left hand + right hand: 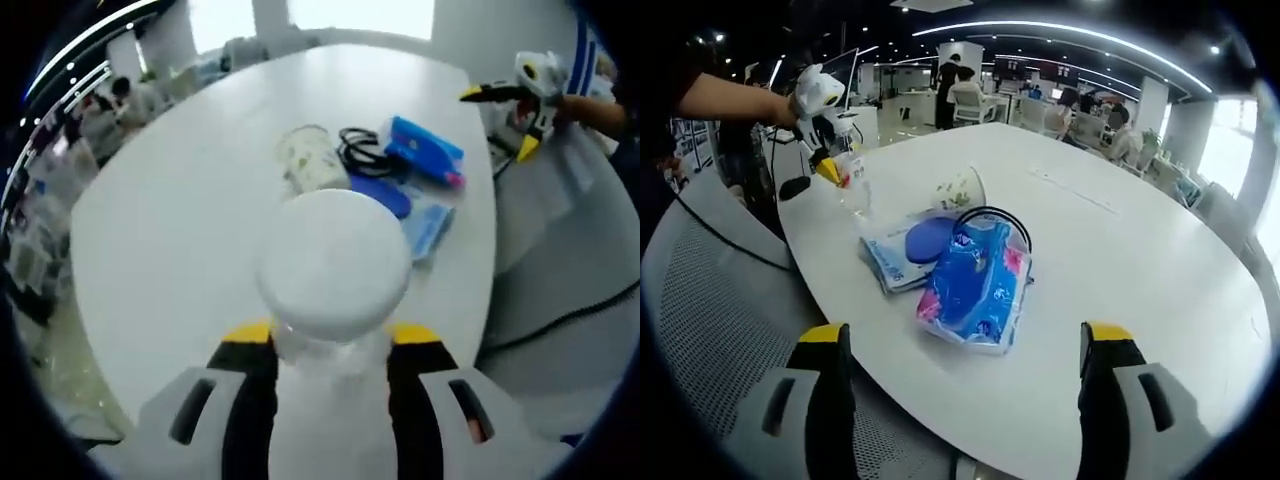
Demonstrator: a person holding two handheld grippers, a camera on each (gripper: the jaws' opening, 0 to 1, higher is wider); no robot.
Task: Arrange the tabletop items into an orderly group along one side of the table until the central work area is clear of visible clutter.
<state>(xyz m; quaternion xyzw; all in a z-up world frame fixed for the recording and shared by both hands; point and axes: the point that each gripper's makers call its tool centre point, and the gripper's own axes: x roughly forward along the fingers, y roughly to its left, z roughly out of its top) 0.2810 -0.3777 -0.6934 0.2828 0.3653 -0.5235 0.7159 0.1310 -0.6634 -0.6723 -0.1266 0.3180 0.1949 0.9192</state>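
My left gripper [332, 338] is shut on a clear bottle with a white cap [335, 262], held upright over the near table edge. In the right gripper view the same left gripper [827, 150] holds that bottle [854, 185] at the table's left rim. Beyond it lie a tipped paper cup [312, 158], a black cable [362, 150], a blue tissue pack [425, 150], a blue round lid [388, 197] and a pale blue wipes pack [432, 225]. My right gripper [962, 340] is open, a little short of the tissue pack [975, 280], with nothing between its fingers.
The round white table [1120, 250] has wide bare surface to the right of the pile. A grey mesh chair [710, 320] stands by the near left edge. A person's arm [725, 100] reaches in from the left. Office desks and people fill the background.
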